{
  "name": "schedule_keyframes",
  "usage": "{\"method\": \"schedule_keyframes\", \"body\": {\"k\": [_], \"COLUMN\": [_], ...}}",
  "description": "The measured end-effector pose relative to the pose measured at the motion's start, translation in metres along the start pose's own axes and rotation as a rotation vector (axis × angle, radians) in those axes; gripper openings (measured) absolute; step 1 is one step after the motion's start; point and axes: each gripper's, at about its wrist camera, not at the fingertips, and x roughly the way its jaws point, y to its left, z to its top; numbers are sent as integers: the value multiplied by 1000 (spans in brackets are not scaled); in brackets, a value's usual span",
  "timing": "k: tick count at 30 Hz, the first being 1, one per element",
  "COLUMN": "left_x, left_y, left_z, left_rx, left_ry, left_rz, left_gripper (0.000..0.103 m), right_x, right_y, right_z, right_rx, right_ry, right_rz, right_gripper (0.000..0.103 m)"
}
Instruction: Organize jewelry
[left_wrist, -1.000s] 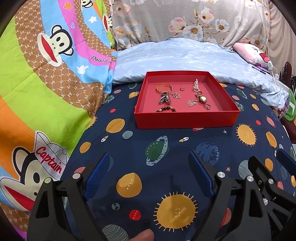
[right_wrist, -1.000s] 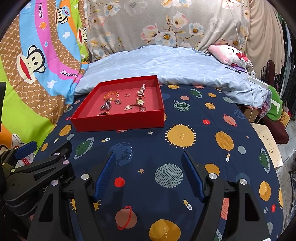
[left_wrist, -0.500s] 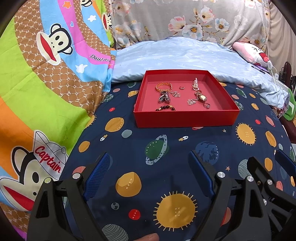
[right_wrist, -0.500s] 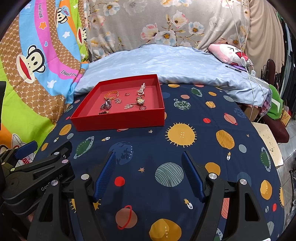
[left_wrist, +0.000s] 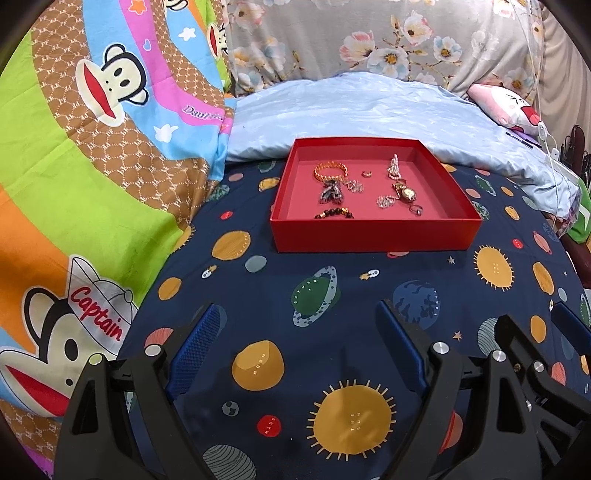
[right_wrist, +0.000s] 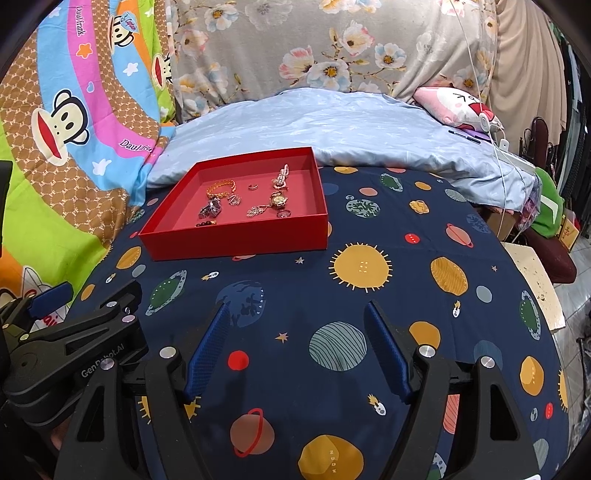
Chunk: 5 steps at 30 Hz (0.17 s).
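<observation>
A shallow red tray (left_wrist: 373, 232) sits on the planet-print sheet ahead of both grippers; it also shows in the right wrist view (right_wrist: 236, 242). Inside lie several jewelry pieces: an orange bead bracelet (left_wrist: 330, 170), a dark bead bracelet (left_wrist: 333, 213), a gold watch (left_wrist: 405, 192), a small ring (left_wrist: 366, 173) and a pearl strand (left_wrist: 394, 166). My left gripper (left_wrist: 297, 314) is open and empty, well short of the tray. My right gripper (right_wrist: 297, 312) is open and empty, beside the left one, which shows at the lower left of its view (right_wrist: 51, 299).
A light blue pillow (left_wrist: 369, 107) lies right behind the tray. A colourful monkey-print blanket (left_wrist: 74, 166) rises at the left. A pink plush (right_wrist: 454, 105) and white cables (right_wrist: 495, 140) are at the far right, where the bed edge drops off.
Both grippers have eased slightly forward and up, so the tray sits a little lower in view. Jaws stay open. The jewelry has not moved.
</observation>
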Motion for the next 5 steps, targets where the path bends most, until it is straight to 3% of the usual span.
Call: {"method": "schedule_keyframes", "body": {"k": [5], "left_x": [2], "left_y": [1], "left_z": [0], "left_rx": [-1], "left_ry": [8], "left_rz": [-6], "left_gripper": [83], "right_x": [1], "right_y": [-2], "right_z": [-2], "right_rx": [10], "right_ry": [-9], "right_rz": [-7], "right_gripper": [80]}}
